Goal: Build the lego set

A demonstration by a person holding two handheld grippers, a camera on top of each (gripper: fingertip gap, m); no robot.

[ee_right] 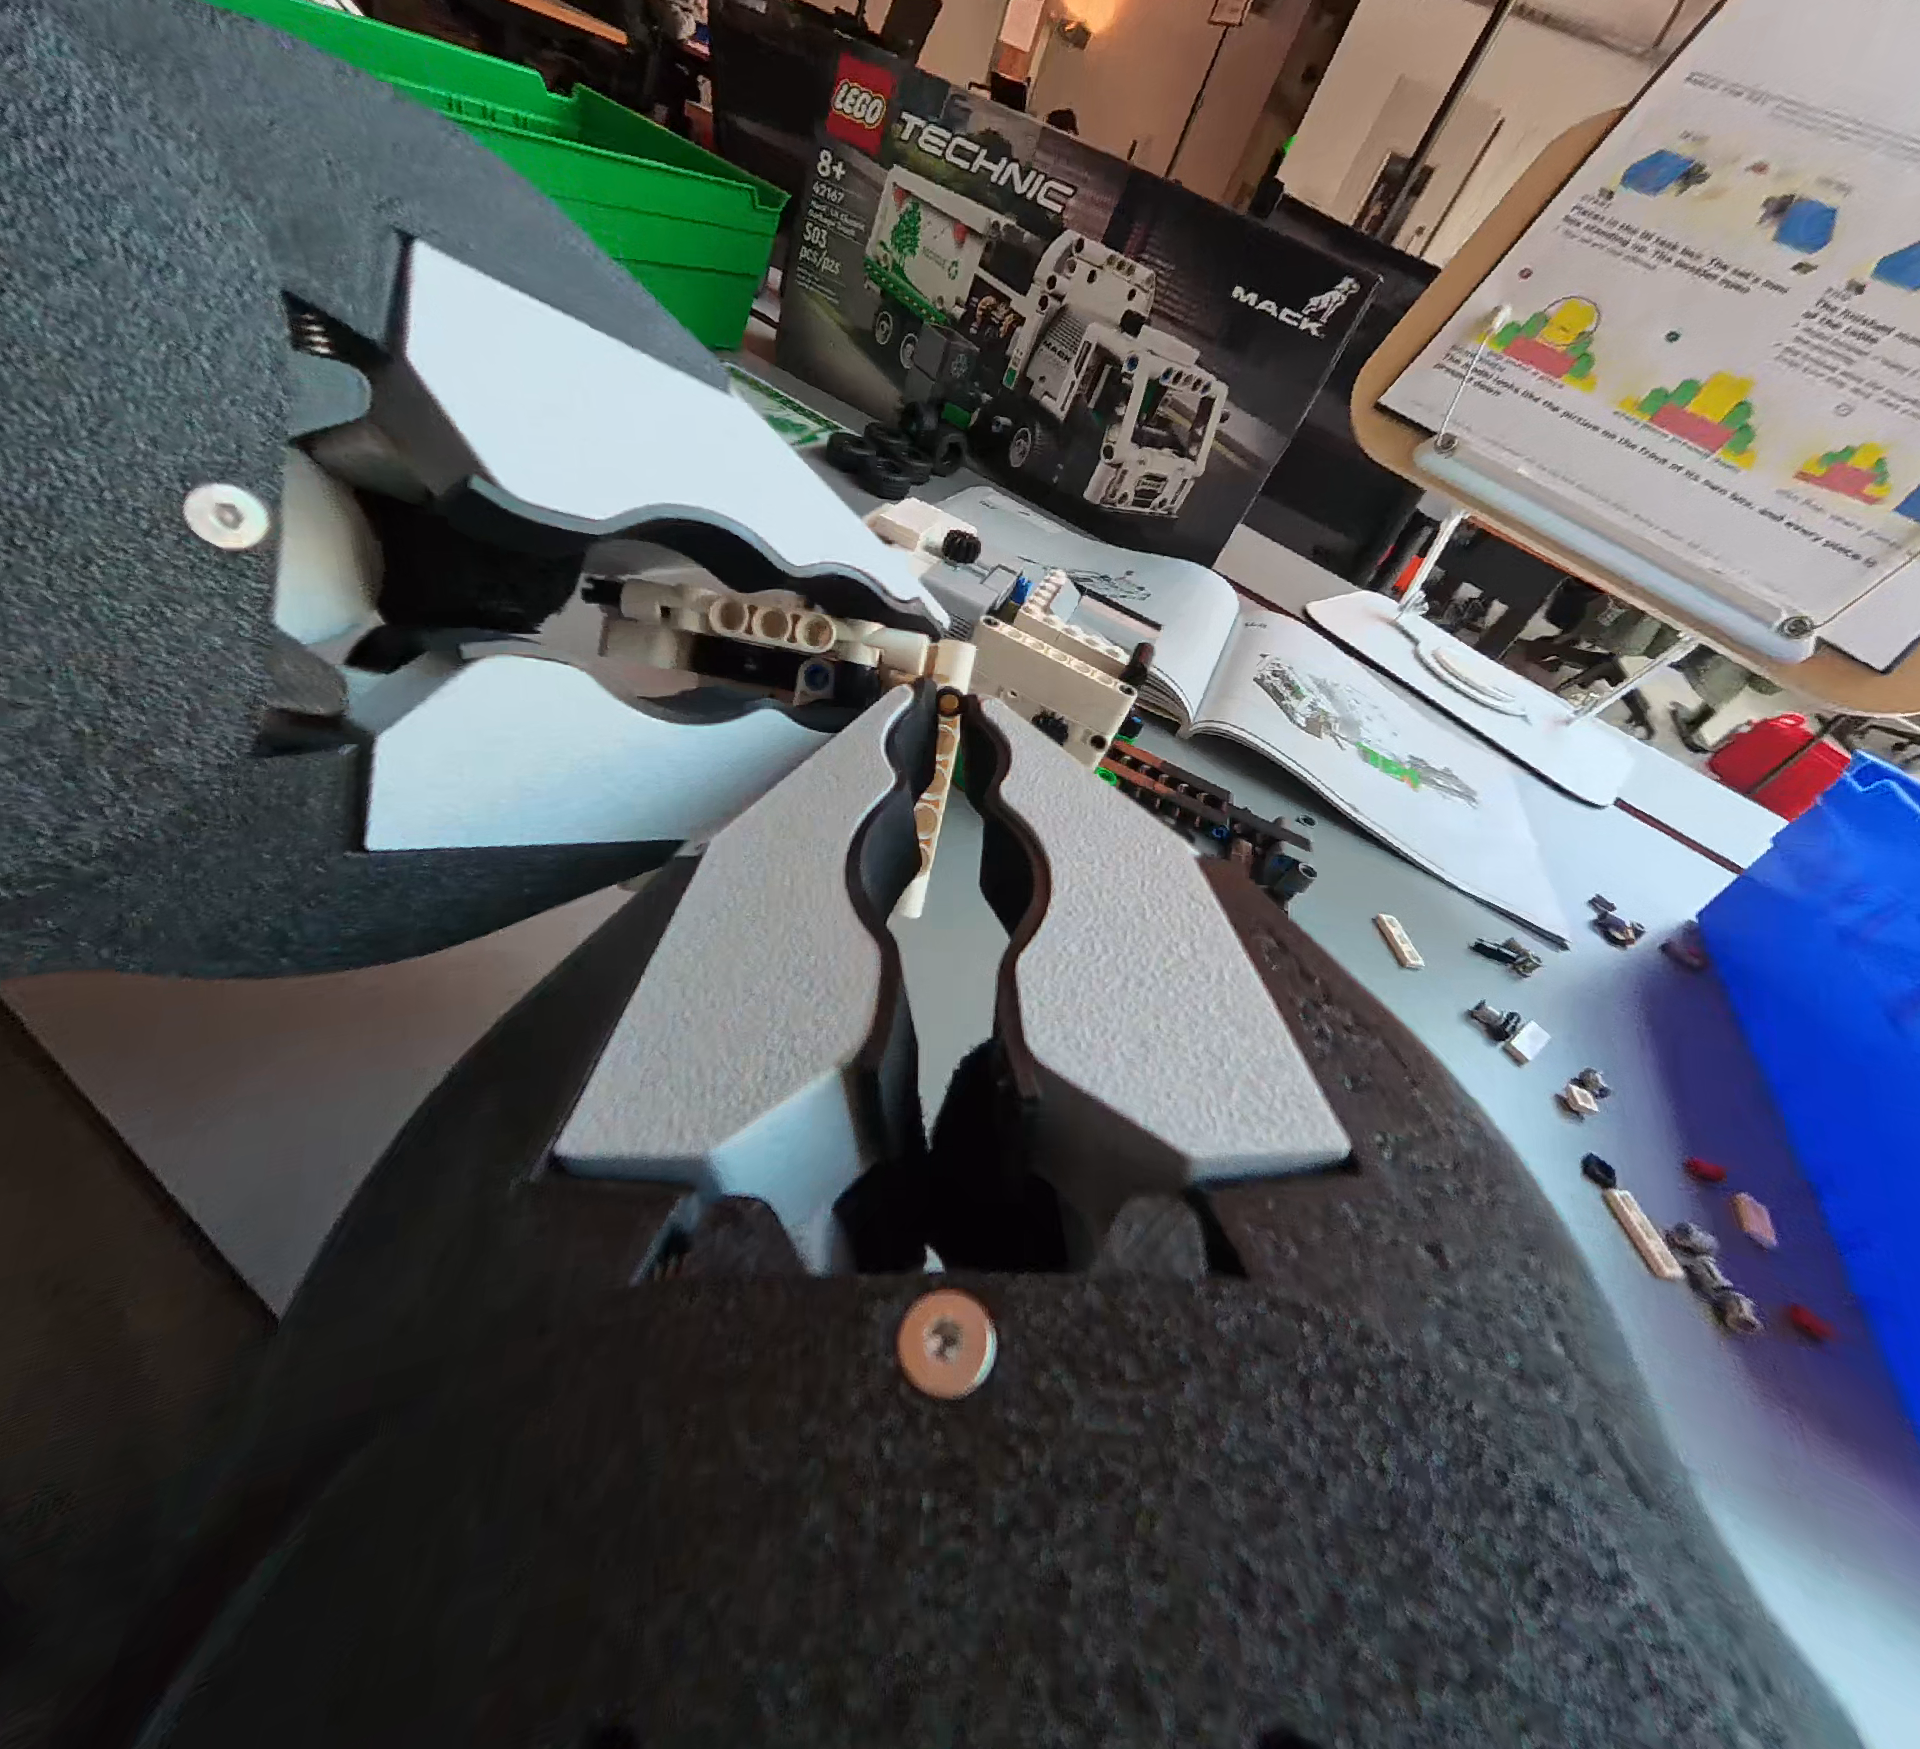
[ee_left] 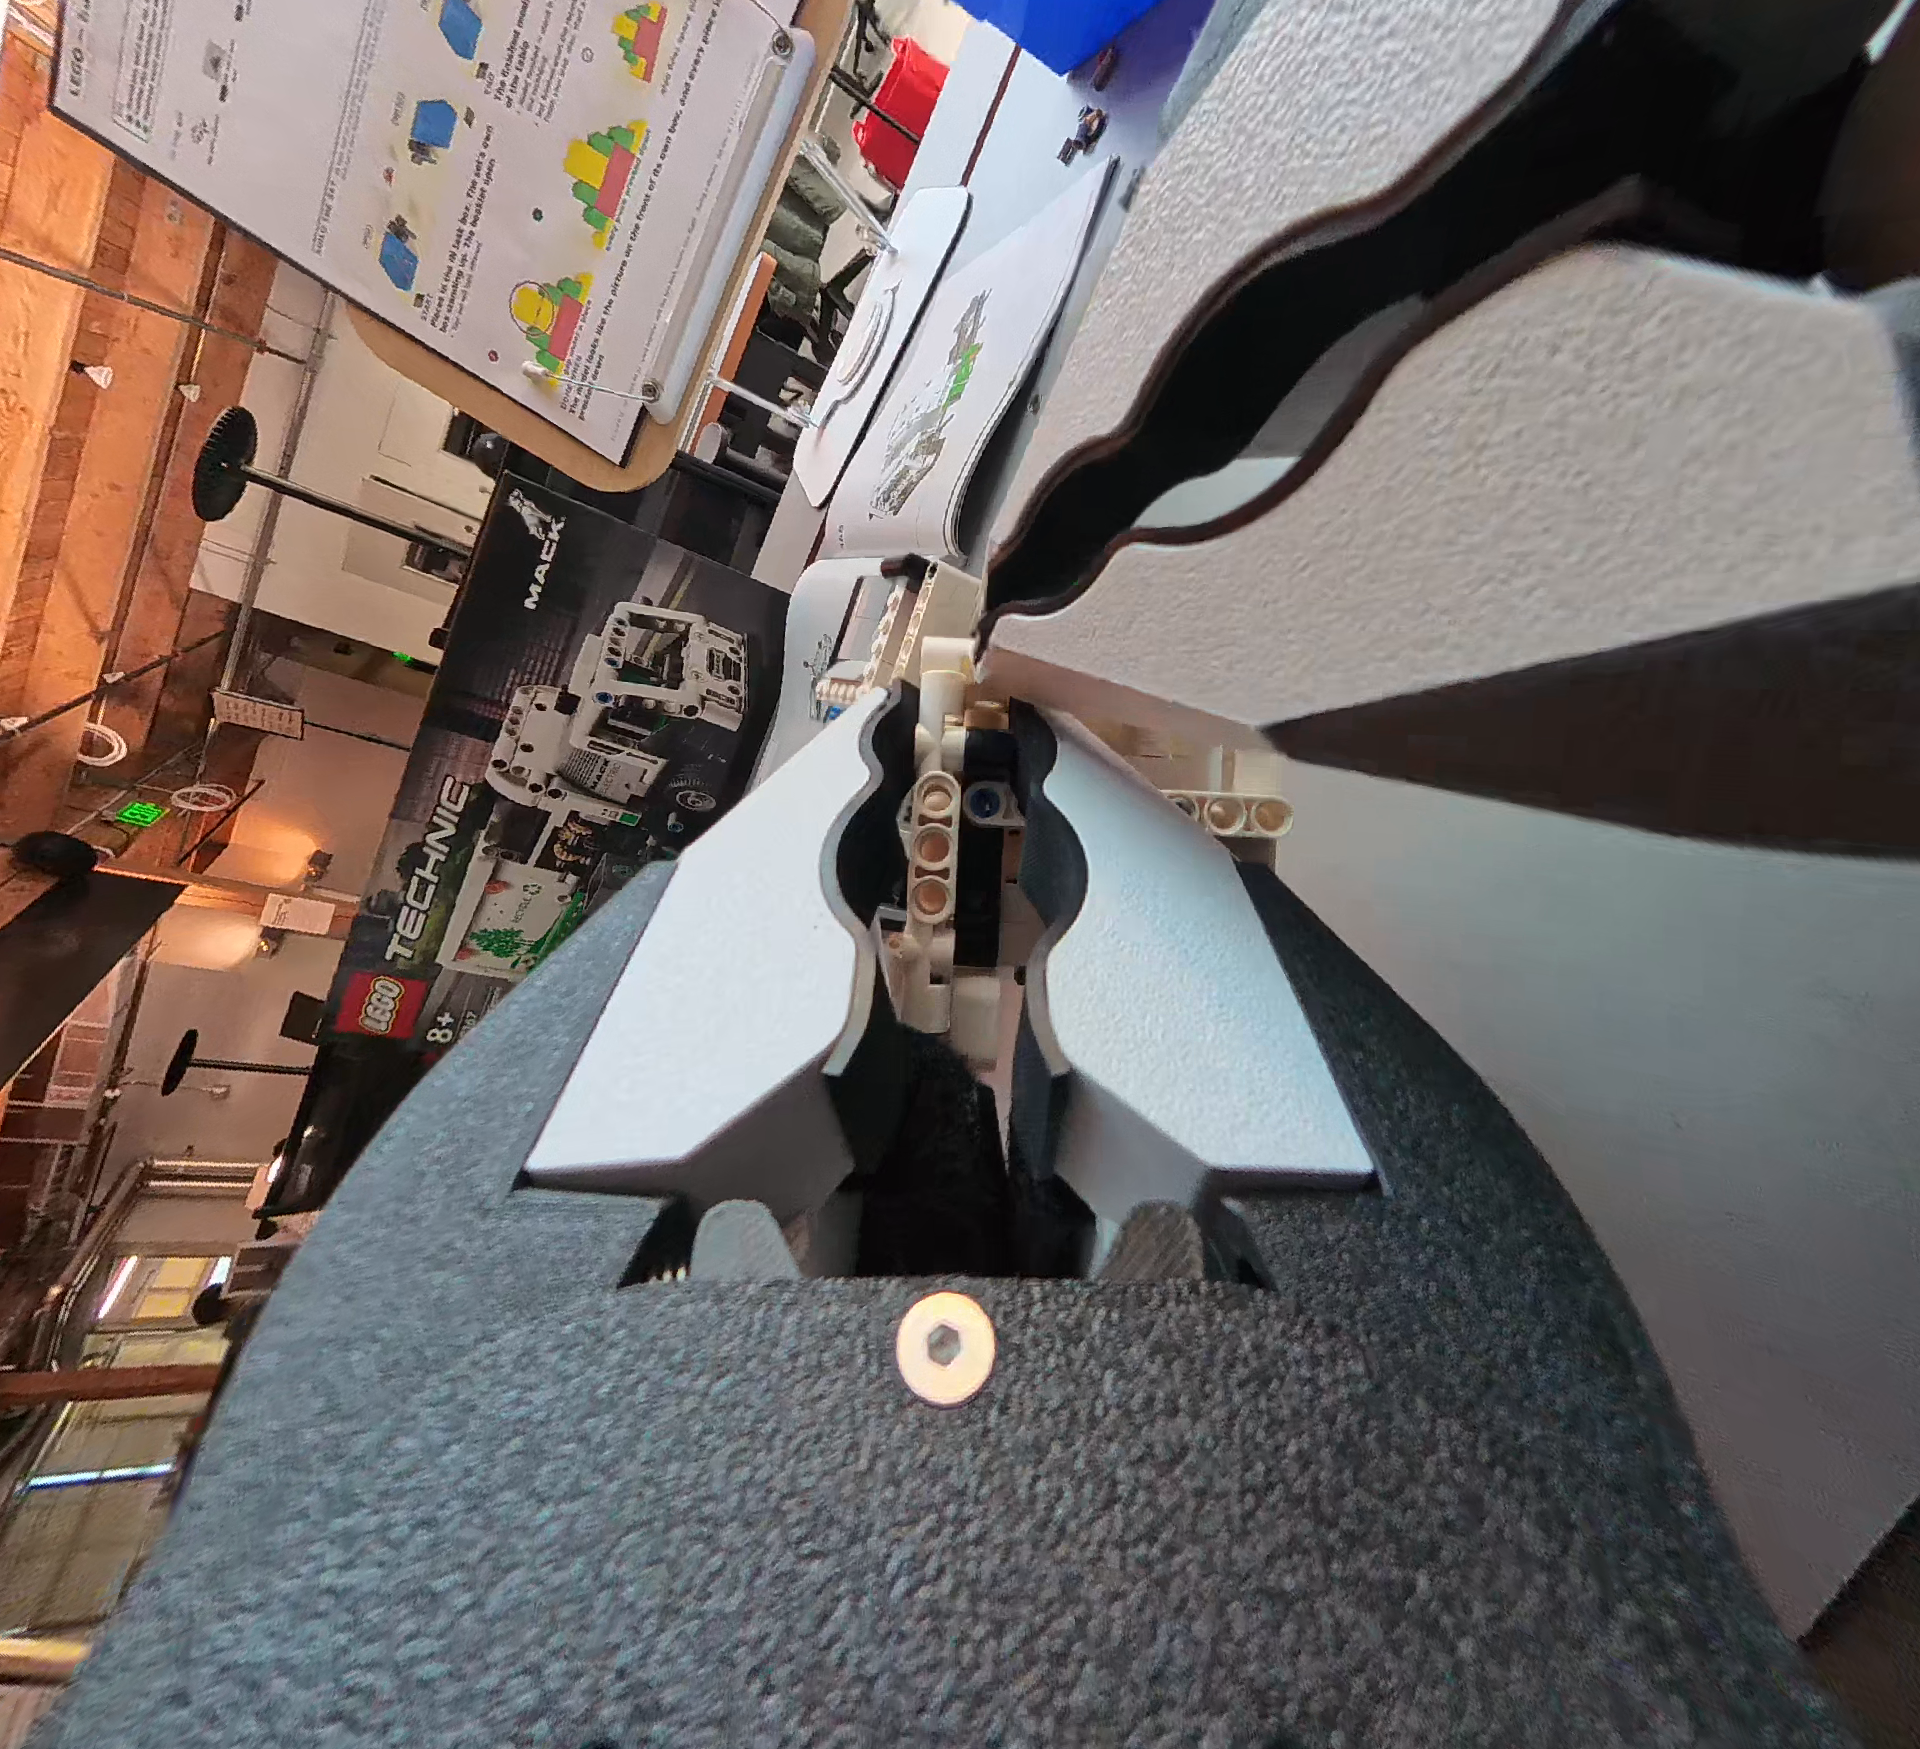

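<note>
My left gripper is shut on a small white and black Technic sub-assembly and holds it above the table. In the right wrist view the left gripper comes in from the left with that sub-assembly between its fingers. My right gripper is shut on a thin white beam, whose top end touches the sub-assembly's tip. In the left wrist view the right gripper reaches in from the upper right, its tips at the sub-assembly's far end.
A partly built white model lies behind the grippers beside an open instruction booklet. The set's box, black tyres, a green bin, a blue bin, a clipboard stand and loose small pieces surround them. My two grippers' fingertips are within a few centimetres of each other.
</note>
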